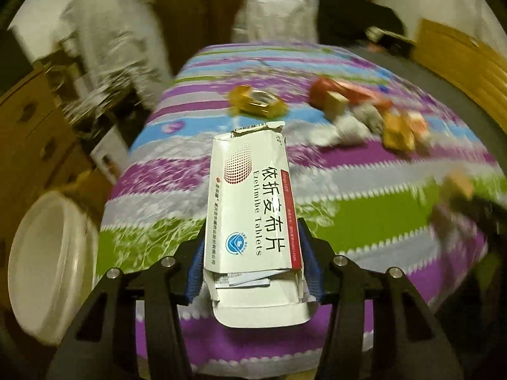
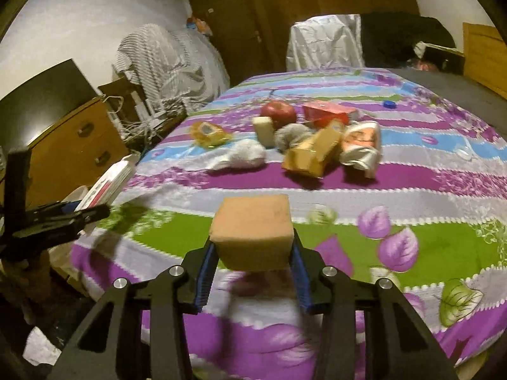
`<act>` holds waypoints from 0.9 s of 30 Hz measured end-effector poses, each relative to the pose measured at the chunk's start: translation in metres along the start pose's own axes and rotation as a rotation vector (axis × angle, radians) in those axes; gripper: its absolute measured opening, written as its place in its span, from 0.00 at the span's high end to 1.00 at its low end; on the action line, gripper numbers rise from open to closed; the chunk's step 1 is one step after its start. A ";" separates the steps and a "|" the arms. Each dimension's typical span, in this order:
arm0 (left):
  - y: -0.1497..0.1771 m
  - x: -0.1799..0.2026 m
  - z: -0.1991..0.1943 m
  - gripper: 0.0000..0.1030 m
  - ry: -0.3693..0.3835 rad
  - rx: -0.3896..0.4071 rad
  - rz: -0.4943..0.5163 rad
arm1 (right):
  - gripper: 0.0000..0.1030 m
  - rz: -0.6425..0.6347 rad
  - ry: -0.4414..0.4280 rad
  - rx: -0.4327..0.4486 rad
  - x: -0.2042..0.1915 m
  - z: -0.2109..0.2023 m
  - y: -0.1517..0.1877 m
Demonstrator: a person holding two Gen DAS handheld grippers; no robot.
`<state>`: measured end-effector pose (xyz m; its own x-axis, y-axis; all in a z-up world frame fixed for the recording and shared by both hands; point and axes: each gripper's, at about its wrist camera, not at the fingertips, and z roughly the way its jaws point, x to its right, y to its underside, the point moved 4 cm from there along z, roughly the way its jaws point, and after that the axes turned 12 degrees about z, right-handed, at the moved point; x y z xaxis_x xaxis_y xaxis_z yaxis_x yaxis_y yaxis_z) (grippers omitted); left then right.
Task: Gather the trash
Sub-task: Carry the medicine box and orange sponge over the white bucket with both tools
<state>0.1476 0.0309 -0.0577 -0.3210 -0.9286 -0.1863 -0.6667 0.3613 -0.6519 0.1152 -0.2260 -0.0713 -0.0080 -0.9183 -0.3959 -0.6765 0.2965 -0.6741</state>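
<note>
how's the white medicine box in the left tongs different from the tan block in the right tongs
The white cardboard medicine box is long, flat and printed with text, while the plain tan foam block is short, chunky and unmarked. The box is torn open at both ends with leaflets showing; the block looks intact. The box juts far past the left tongs; the block sits compactly in the right tongs. Both are gripped above the striped bedspread.

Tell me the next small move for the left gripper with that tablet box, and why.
Probably swing the left gripper left and down toward the white bin, then release. It is shut on the torn, opened tablet box, held above the striped bedspread, and the bin's open mouth sits just beside the bed on that side. The right gripper holds a tan block.
</note>
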 end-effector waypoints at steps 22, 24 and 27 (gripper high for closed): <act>0.003 -0.006 -0.046 0.52 -0.127 0.076 -0.149 | 0.57 -0.118 -0.081 -0.025 -0.074 -0.030 0.014; 0.004 -0.008 -0.048 0.52 -0.131 0.082 -0.152 | 0.57 -0.123 -0.082 -0.020 -0.077 -0.032 0.013; 0.005 -0.010 -0.051 0.52 -0.137 0.086 -0.155 | 0.57 -0.127 -0.085 -0.021 -0.080 -0.033 0.013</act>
<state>0.1133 0.0465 -0.0219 -0.1209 -0.9775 -0.1730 -0.6391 0.2100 -0.7399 0.0824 -0.1570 -0.0279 0.1402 -0.9224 -0.3599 -0.6837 0.1728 -0.7090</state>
